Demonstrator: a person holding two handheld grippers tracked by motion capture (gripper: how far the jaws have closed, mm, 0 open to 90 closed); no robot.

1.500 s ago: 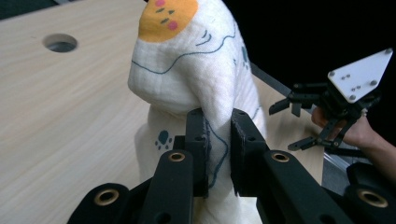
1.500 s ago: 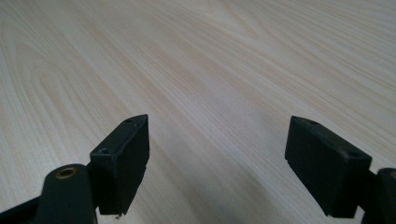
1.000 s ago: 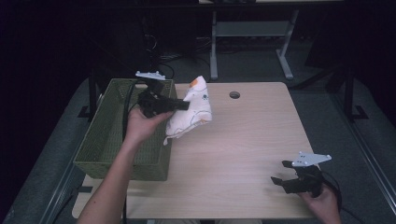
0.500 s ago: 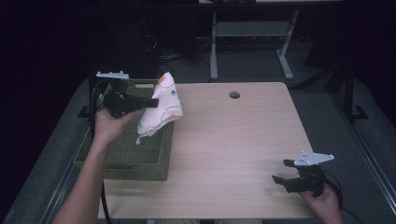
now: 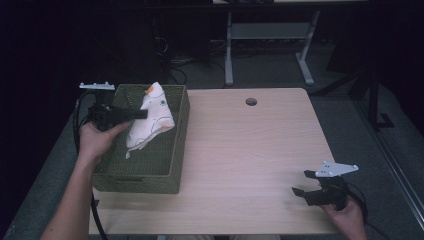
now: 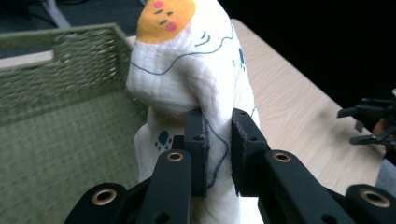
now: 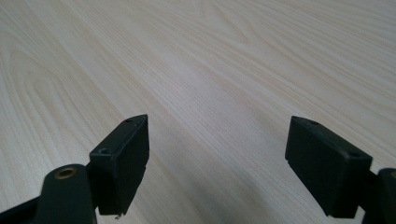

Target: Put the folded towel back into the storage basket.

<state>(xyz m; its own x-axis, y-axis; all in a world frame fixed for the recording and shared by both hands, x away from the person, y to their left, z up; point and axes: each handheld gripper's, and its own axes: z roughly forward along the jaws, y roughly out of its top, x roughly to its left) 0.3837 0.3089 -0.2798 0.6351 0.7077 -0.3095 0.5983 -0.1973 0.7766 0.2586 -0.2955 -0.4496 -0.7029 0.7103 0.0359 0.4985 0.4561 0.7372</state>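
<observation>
Left gripper (image 6: pixel 218 154) clamping a white printed cloth (image 6: pixel 191 88) over the green woven basket (image 5: pixel 165 160), right gripper (image 7: pixel 217 163) resting jaws apart above the wooden table (image 5: pixel 250 150).

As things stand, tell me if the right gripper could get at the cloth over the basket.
Probably not without a long reach. The right gripper sits open at the table's near right corner, while the cloth hangs in the left gripper over the green basket at the far left. Nothing lies between them.
</observation>
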